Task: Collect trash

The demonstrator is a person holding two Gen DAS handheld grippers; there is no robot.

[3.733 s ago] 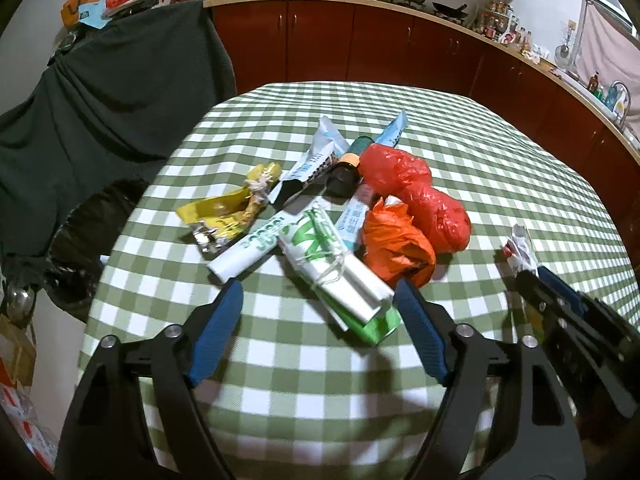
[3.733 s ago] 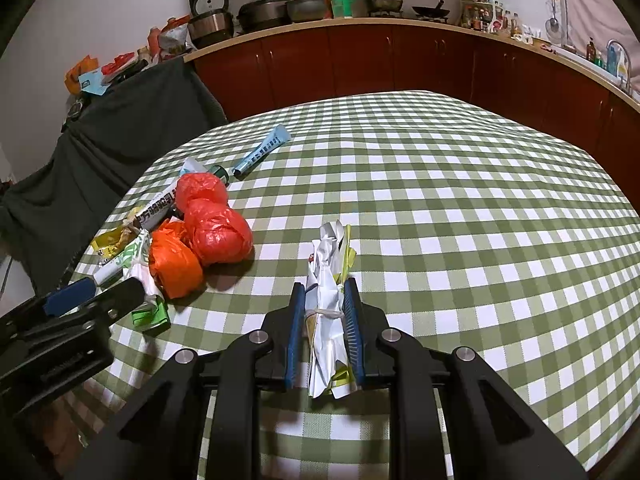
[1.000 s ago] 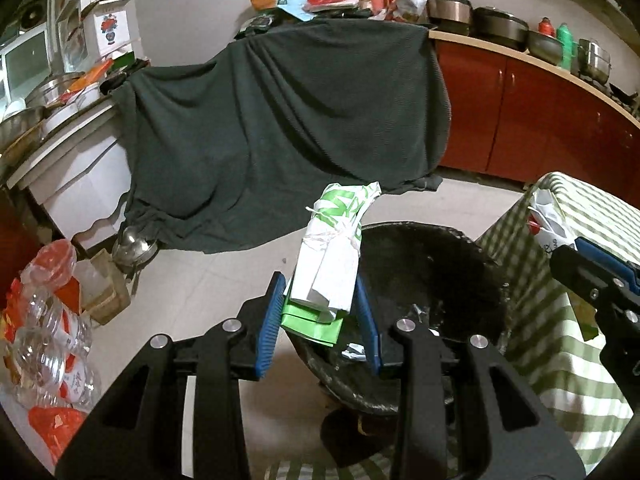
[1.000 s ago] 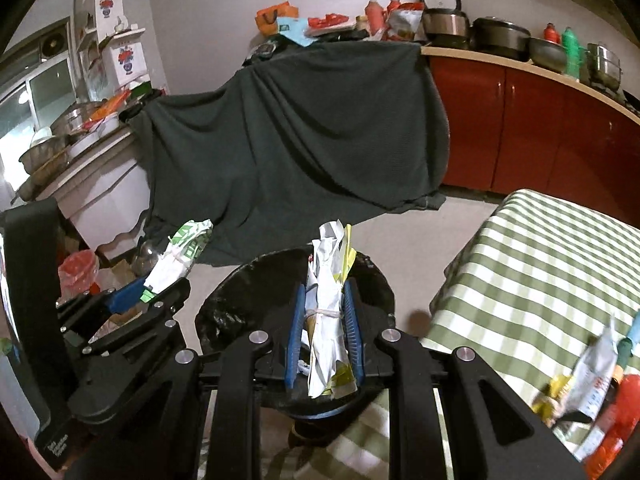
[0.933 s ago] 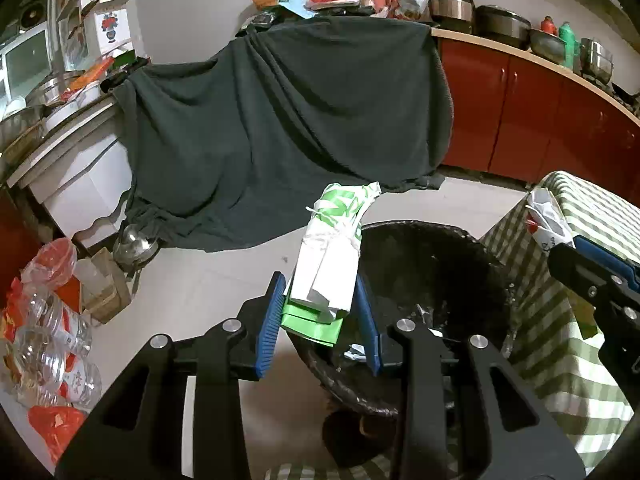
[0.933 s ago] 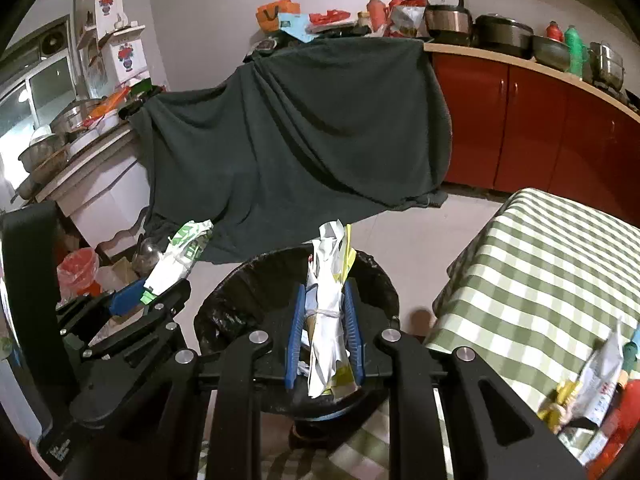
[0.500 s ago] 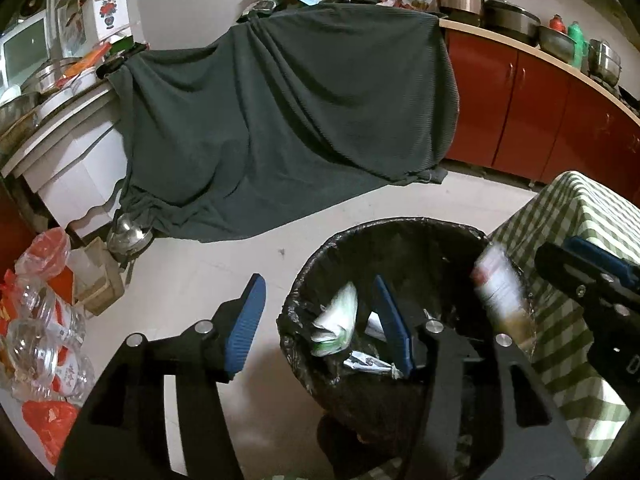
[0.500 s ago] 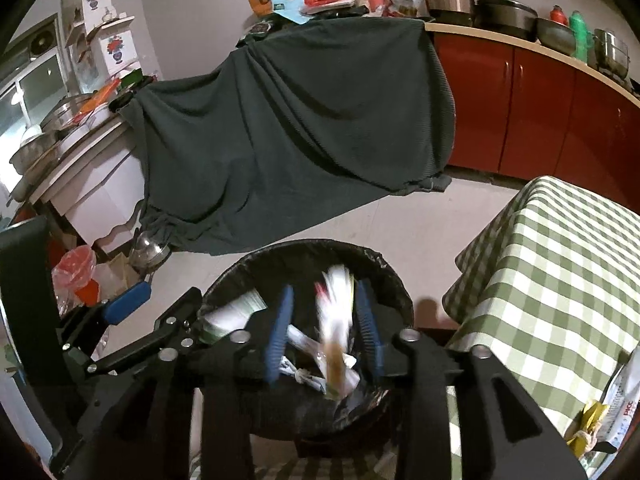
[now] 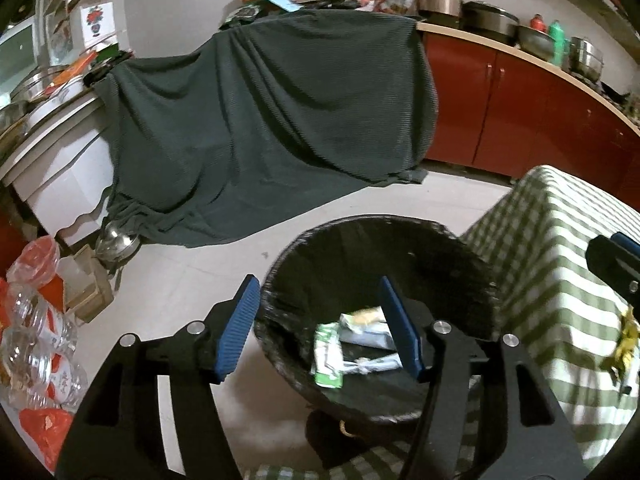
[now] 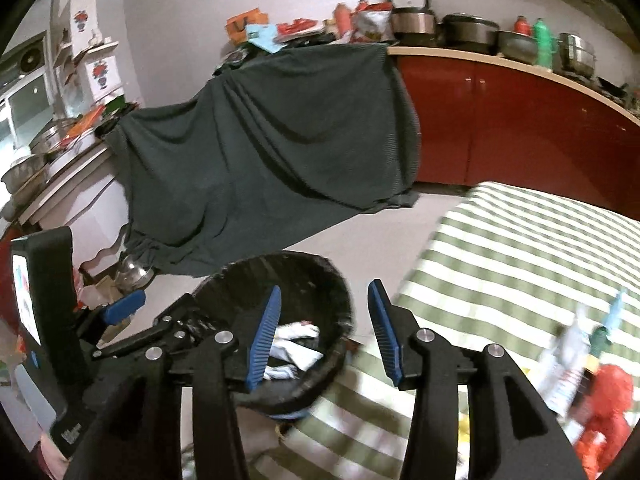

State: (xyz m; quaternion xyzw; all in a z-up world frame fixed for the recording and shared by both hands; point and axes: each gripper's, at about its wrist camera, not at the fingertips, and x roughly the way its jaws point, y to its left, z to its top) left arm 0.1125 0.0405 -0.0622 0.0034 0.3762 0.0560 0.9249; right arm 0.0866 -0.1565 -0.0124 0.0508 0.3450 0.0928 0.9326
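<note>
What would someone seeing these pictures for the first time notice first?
Probably the black-lined trash bin on the floor beside the green checked table, with wrappers lying at its bottom. The left gripper hangs over it, jaws opening with nothing between them. Behind, a big dark green cloth drapes over the counter, and red bags wait on the table at the right view's edge.

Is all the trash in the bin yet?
Not yet. Done: some wrappers already lie in the bin. In hand: nothing. The left claw and the right claw are both opening with nothing between their jaws. Left: a red bag and more wrappers on the table.
</note>
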